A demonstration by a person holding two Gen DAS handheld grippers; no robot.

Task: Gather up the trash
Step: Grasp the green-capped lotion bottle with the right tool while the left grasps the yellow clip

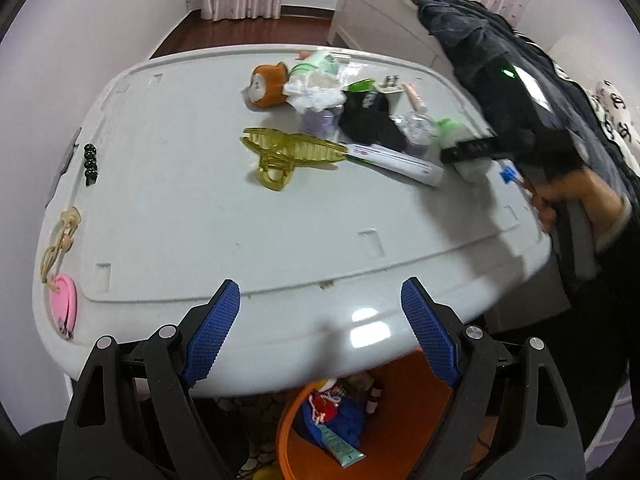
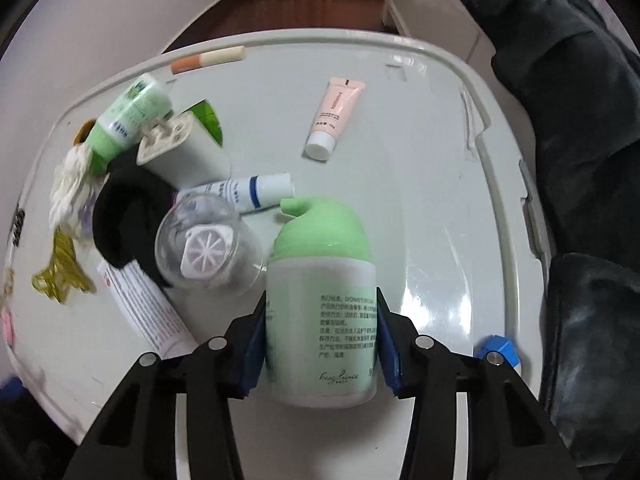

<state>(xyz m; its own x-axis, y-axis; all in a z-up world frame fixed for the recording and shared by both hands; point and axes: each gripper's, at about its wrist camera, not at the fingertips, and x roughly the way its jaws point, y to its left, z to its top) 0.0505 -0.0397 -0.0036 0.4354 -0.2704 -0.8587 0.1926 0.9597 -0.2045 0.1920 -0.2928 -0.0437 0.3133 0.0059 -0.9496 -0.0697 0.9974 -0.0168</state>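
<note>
The right gripper is clamped on the pale green plastic pump bottle near the right edge of the grey plastic tabletop. The left gripper hangs open and empty over the near edge. The pickup looks made; next, carry the bottle to the orange bin below that edge and release

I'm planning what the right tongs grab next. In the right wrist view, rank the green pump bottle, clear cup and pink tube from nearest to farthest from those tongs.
1. Green pump bottle: gripped between the right tongs, centre.
2. Clear cup: lying on its side just left of the bottle.
3. Pink tube: beyond the bottle, toward the table's far side.
</note>
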